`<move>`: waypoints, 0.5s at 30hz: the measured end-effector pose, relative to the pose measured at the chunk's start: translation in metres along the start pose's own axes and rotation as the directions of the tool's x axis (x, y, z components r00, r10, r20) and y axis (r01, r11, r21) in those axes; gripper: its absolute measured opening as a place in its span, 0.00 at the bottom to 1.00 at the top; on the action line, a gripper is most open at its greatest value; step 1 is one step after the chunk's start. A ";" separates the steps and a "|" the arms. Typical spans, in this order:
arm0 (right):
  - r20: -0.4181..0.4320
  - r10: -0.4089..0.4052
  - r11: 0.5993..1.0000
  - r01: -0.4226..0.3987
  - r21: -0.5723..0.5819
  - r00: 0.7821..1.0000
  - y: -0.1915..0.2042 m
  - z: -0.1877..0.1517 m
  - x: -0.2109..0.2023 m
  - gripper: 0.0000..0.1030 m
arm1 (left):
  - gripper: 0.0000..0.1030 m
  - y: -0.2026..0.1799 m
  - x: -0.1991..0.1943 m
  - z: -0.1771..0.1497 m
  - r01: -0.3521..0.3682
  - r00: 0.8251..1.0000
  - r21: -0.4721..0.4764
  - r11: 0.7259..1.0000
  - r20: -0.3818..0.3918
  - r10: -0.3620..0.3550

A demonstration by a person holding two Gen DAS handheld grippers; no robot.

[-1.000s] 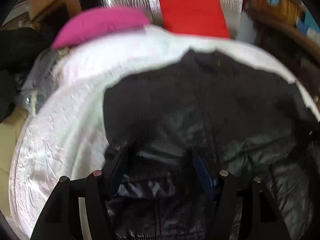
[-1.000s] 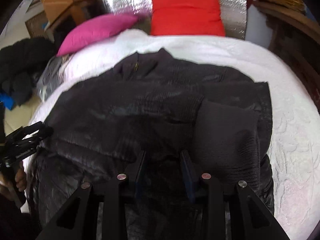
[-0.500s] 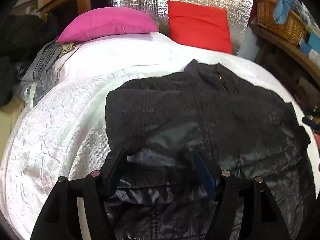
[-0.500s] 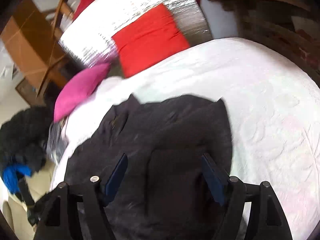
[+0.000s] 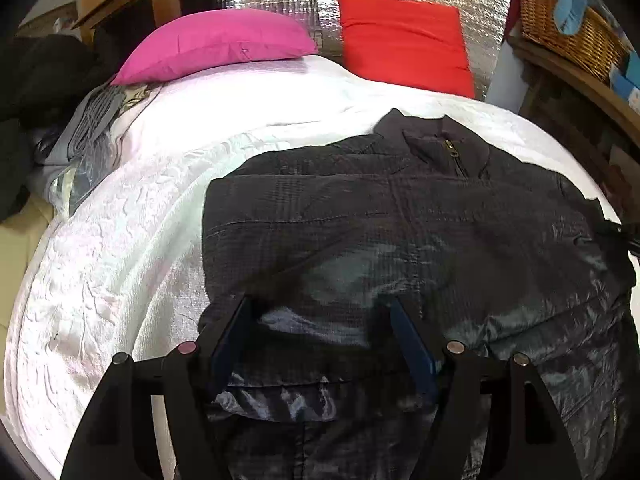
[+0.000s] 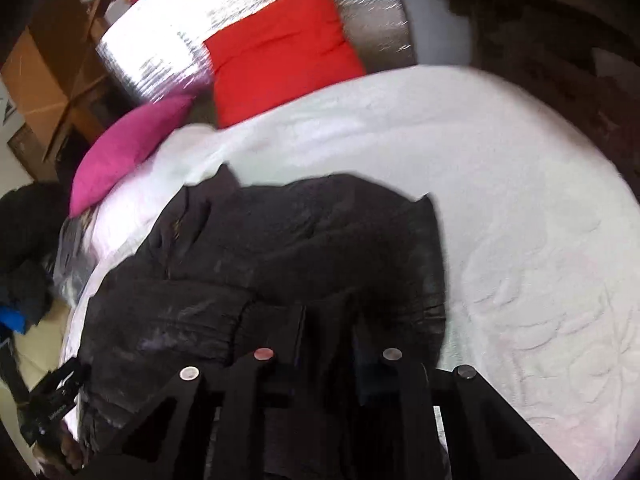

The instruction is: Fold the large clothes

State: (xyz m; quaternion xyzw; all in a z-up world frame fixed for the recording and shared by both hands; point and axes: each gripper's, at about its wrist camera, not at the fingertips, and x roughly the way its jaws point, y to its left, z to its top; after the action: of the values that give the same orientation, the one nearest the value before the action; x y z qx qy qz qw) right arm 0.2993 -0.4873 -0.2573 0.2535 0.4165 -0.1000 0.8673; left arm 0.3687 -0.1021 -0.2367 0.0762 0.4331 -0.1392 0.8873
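On the white bedspread (image 5: 120, 264) lies a black puffer jacket (image 5: 400, 232), collar toward the red pillow (image 5: 404, 40) and pink pillow (image 5: 212, 44). Left claw (image 5: 320, 312) is spread over the shiny hem, not pinching. Right claw (image 6: 328, 320) has just been closing, nipping a dark fold at the jacket's right side.

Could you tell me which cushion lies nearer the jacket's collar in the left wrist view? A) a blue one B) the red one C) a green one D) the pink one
B: the red cushion stands just beyond the black jacket collar, while the pink cushion lies off to the left.
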 end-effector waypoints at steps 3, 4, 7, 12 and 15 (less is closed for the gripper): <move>-0.025 0.034 0.997 -0.032 0.076 0.999 -0.017 0.000 -0.001 0.21 | 0.71 0.008 -0.002 0.000 -0.013 1.000 -0.029 1.000 0.001 0.013; -0.041 0.078 0.989 -0.072 0.128 0.996 -0.025 0.001 -0.003 0.22 | 0.71 0.011 -0.004 0.000 -0.011 1.000 -0.041 0.999 0.002 0.011; 0.002 0.138 0.974 -0.136 0.183 0.990 -0.038 0.003 -0.021 0.26 | 0.74 0.033 -0.013 0.004 0.011 0.999 -0.131 0.991 0.031 -0.007; 0.114 0.131 0.957 -0.156 0.244 0.985 -0.060 -0.002 -0.044 0.88 | 0.84 0.072 -0.019 0.006 0.031 0.998 -0.289 0.957 0.055 -0.016; 0.091 0.139 0.958 -0.157 0.242 0.986 -0.063 -0.003 -0.037 0.88 | 0.85 0.092 -0.010 0.003 0.037 0.999 -0.352 0.935 0.009 -0.036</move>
State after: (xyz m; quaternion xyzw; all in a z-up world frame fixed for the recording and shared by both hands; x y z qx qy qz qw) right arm 0.2495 -0.5404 -0.2523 0.3866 0.3486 -0.0952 0.8485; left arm 0.3939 -0.0140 -0.2258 -0.0920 0.4514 -0.0759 0.8843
